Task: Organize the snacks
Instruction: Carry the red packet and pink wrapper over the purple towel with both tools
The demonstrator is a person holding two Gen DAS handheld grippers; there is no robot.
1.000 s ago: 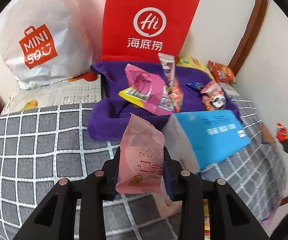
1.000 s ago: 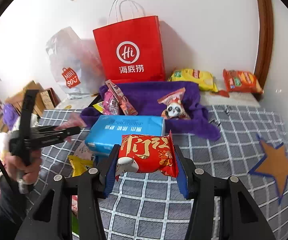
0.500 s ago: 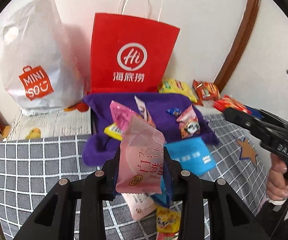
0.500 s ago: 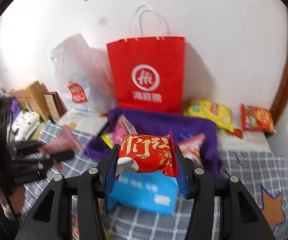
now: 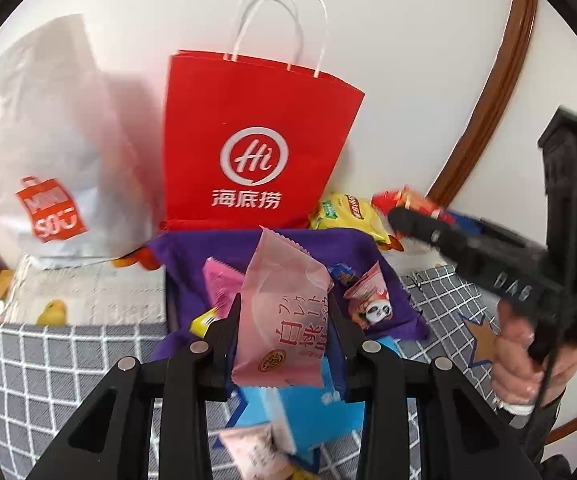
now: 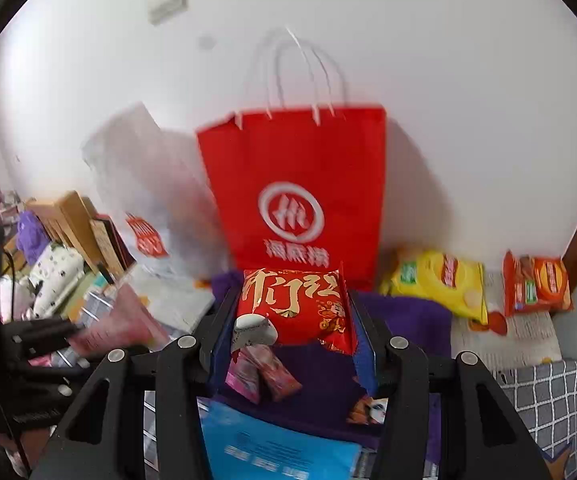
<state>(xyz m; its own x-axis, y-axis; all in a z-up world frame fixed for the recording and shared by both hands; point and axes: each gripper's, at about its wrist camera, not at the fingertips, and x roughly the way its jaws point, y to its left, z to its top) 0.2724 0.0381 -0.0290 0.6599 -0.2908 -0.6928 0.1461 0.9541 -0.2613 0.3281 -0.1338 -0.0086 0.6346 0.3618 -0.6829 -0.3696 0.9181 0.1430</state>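
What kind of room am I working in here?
Probably a lived-in home room, not a lab: a grey checked fabric cover, a red paper shopping bag against a white wall, and stacked boxes and clutter.

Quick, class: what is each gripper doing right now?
Left gripper: closed on the pink snack packet.
Right gripper: closed on the red snack packet.

A pale pink foil snack packet (image 5: 284, 312) bears red lettering; the glossy red snack packet (image 6: 294, 304) carries gold script; the tall red paper bag (image 5: 256, 152) shows a white round logo; a purple towel (image 5: 288, 244) lies on grey cloth with a white grid (image 5: 72, 360).
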